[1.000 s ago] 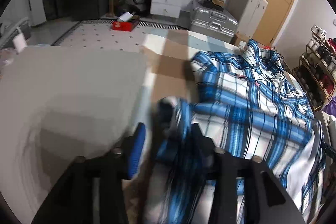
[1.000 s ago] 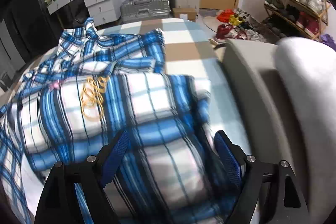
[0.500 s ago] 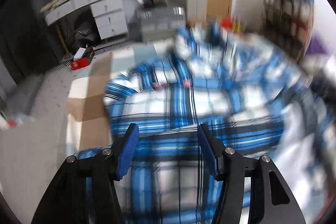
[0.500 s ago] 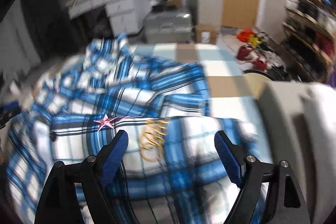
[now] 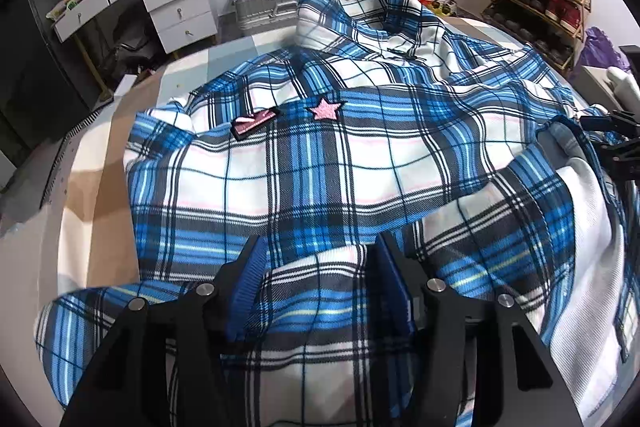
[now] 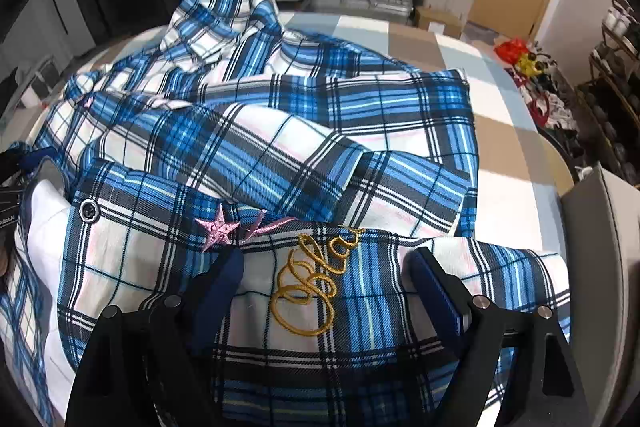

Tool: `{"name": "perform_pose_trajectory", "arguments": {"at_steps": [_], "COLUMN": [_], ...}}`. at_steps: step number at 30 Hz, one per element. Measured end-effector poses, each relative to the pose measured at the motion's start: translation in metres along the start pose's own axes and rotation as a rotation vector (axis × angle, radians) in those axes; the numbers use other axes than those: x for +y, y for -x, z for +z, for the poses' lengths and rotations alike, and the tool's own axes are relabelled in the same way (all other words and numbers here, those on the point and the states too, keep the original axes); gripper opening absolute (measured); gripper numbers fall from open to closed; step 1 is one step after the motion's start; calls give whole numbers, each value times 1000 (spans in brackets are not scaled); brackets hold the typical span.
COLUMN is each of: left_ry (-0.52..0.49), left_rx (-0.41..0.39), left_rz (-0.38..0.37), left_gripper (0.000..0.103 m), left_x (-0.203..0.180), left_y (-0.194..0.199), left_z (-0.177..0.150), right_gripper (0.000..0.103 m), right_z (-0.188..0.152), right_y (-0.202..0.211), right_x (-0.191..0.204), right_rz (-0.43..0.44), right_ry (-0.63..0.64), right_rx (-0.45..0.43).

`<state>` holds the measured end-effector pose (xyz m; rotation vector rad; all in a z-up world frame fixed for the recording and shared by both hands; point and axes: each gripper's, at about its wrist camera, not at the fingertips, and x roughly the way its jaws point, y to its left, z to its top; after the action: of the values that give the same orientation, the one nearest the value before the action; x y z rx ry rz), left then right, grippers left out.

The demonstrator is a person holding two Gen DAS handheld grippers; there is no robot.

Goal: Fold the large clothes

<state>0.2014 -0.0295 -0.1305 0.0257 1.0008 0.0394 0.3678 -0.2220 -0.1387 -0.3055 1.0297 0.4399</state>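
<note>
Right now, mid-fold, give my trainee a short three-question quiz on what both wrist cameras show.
1. True or false: the plaid shirt lies spread on the bed, with no fold started.
2. Multiple choice: what sits between the fingers of the right gripper? A) a pink star B) gold script embroidery C) a button
3. Short answer: what is the left gripper doing to the cloth?

Key
1. False: one side is already folded over the middle.
2. B. The pink star and the button lie further left.
3. Nothing yet: its fingers stand apart over the cloth, not pinching it.
</note>
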Motion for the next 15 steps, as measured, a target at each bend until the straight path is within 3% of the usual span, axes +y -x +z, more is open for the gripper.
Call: {"name": "perform_pose_trajectory", "arguments": {"at_steps": [7,13,15], "left_ry": [-27,-30,-14], "left_rx": [1,-18,-62], "left_rz": [-27,-60,-56], "left_gripper": [51,51,51], "left_x": [3,5,7], "left_y": [5,35,54], "left_z": [-5,-32,-35], "right_gripper": [86,85,84], "right_z": [-13,-69,-79], "right_y": [10,50,75], "right_x": [0,10,4], "right_rz": [8,28,62], "right_ry": [-1,6,1], "right_rx": [1,-29,-71]}}
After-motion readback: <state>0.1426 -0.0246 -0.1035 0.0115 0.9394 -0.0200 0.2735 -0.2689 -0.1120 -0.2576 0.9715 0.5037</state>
